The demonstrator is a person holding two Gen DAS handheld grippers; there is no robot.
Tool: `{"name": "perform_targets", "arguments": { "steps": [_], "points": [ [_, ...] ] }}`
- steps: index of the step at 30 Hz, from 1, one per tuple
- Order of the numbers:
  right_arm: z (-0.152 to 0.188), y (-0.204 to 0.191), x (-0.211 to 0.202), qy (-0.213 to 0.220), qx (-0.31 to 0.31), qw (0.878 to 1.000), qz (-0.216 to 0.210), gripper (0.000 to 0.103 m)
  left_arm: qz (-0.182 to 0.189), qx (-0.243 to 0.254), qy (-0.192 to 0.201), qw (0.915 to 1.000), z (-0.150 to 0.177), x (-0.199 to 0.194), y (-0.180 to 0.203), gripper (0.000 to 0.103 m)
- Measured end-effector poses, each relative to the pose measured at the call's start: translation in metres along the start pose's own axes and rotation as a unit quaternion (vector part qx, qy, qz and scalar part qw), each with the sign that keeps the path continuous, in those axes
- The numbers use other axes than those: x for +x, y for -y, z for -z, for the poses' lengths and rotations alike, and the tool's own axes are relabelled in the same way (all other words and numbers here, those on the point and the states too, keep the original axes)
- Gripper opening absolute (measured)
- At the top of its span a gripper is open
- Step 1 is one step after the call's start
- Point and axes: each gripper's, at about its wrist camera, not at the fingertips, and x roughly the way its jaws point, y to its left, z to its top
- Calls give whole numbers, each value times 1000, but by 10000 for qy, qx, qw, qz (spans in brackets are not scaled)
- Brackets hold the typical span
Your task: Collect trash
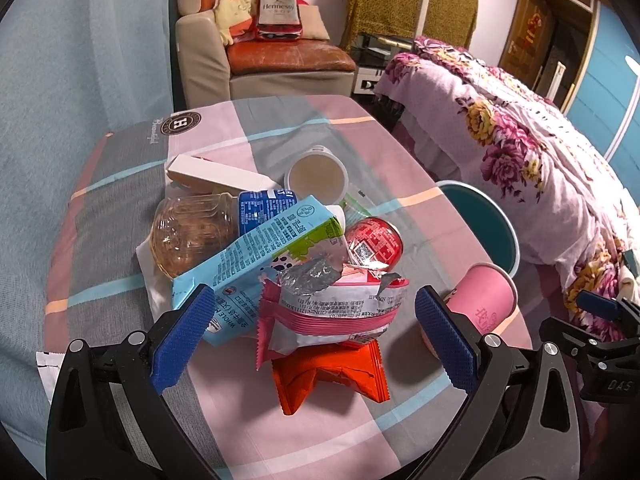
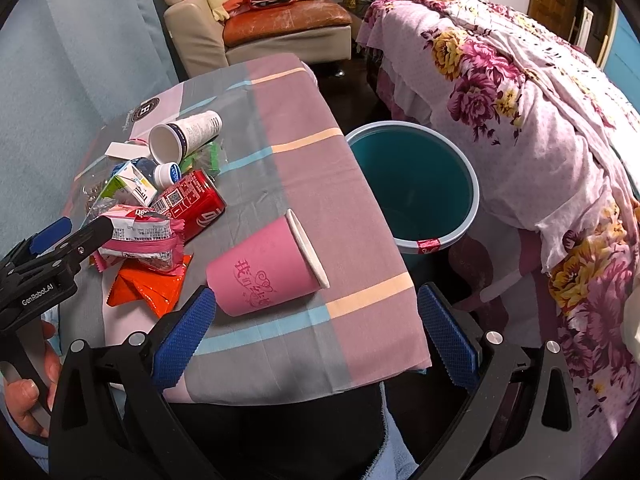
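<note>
A trash pile lies on the checked tablecloth: a pink snack wrapper, an orange wrapper, a blue milk carton, a red can, a clear bottle and a white cup. My left gripper is open, with the pink wrapper between its spread fingers and touching neither. A pink paper cup lies on its side near the table's right edge. My right gripper is open just in front of it, its left finger close to the cup's base. A teal bin stands beside the table.
A bed with a floral cover runs along the right, close behind the bin. A sofa with cushions stands beyond the table. A blue curtain hangs at the left. A white box lies at the back of the pile.
</note>
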Motion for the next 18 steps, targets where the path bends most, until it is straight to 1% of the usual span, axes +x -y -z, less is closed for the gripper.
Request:
{"name": "perform_targets", "arguments": {
  "steps": [18],
  "points": [
    [1, -4, 2, -26, -13, 10000, 15, 97, -3, -3, 5, 10000, 0, 1, 1, 100]
  ]
}}
